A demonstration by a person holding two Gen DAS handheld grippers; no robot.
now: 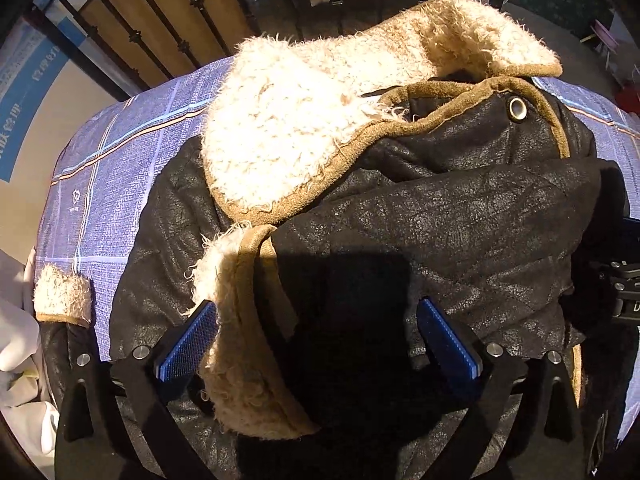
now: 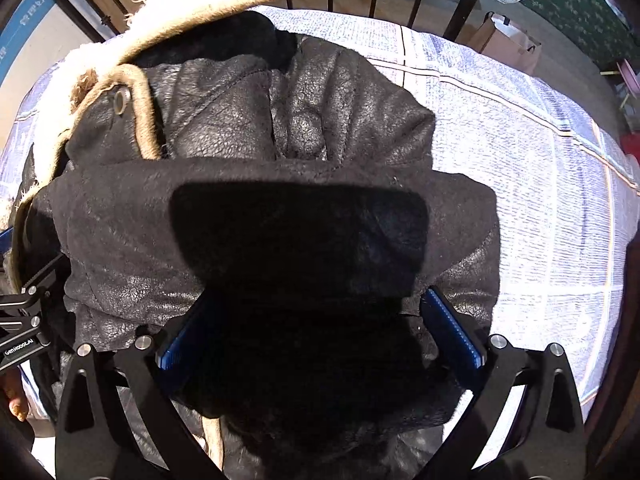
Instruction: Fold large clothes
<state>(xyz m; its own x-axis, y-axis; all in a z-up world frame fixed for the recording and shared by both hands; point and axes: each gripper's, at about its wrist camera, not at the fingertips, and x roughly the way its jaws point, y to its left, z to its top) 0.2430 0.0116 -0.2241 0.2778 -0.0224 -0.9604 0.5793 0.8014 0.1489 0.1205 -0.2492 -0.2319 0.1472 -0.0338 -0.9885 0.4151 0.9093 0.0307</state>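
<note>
A black leather-look jacket [image 1: 440, 216] w/ cream shearling lining lay bunched on a bed w/ a blue plaid sheet [image 1: 120, 152], iron bed rail [image 1: 136, 36] behind it.

Left wrist view: left gripper [image 1: 316, 340] had its jaws spread wide, blue pads on either side of a fold of the jacket; left pad sat beside the fleece-edged front flap [image 1: 236, 320], right pad against dark leather. Couldn't tell if the pads actually pressed the fabric. Only this view showed the big fleece collar [image 1: 288, 120] spread open in full, plus a fleece cuff [image 1: 62, 296] lying at the sheet's left edge, and white cloth [image 1: 16, 340] beside it.

Right wrist view: right gripper [image 2: 320, 328] also had jaws wide apart, a thick dark fold of jacket sitting btwn them in shadow; grip not clear. Only this view showed the bare sheet to the jacket's right and a brown paper bag [image 2: 504, 44] on the floor beyond the rail. Metal snap [image 2: 120, 100] on the collar tab showed in both views.
</note>
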